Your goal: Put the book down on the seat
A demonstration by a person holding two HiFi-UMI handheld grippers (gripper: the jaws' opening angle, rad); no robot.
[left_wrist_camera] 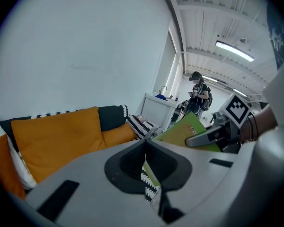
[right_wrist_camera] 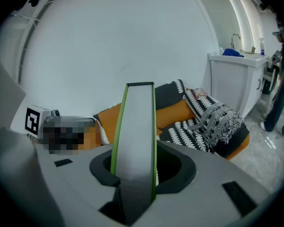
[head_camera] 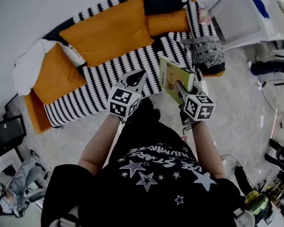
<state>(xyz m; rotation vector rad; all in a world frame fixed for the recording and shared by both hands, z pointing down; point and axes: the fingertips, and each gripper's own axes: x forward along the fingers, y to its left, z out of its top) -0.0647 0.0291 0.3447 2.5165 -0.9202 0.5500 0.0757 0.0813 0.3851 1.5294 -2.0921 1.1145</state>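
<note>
Still to be set down: the thin green-covered book [head_camera: 172,74], in the air over the black-and-white striped sofa seat [head_camera: 99,86].
The right tool [head_camera: 182,92] is clamped on the book, which stands on edge near the seat's front (orange cushions [head_camera: 109,30] lie further back). The left tool [head_camera: 136,78] hangs beside it, jaws together and empty. Lowering and letting go are left.

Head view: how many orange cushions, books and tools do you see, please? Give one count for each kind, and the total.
Orange cushions: 3
Book: 1
Tools: 2, left tool and right tool
Total: 6
</note>
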